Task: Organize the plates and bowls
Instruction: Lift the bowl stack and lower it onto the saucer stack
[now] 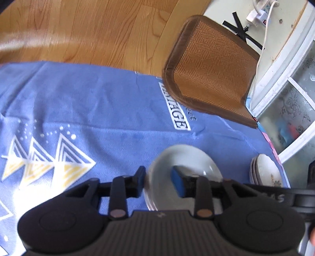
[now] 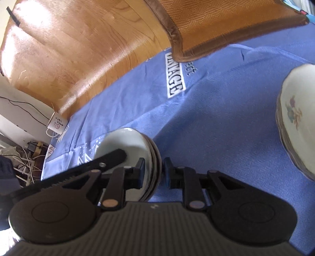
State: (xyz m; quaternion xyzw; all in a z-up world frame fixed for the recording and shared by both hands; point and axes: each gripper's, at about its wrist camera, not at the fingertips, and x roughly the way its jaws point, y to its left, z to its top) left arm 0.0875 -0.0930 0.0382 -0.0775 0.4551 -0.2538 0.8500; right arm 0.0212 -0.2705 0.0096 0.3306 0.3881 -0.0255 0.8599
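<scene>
A stack of pale celadon plates [image 1: 183, 163] sits on the blue tablecloth [image 1: 98, 102]. My left gripper [image 1: 158, 182] is open, its jaws astride the stack's left rim, one pad inside, one outside. In the right wrist view my right gripper [image 2: 153, 171] straddles the right rim of the same stack [image 2: 126, 141], jaws close to the edge; the left gripper's finger [image 2: 112, 157] lies across the stack. A stack of floral plates [image 2: 297, 118] stands to the right; it also shows in the left wrist view [image 1: 265, 171].
A brown woven chair seat [image 1: 210, 67] overlaps the table's far edge. Wooden floor [image 1: 88, 29] lies beyond. A white cabinet with patterned glass [image 1: 291, 102] stands at right, a power strip with cables [image 1: 261, 11] above it. Cables clutter the floor [image 2: 29, 153].
</scene>
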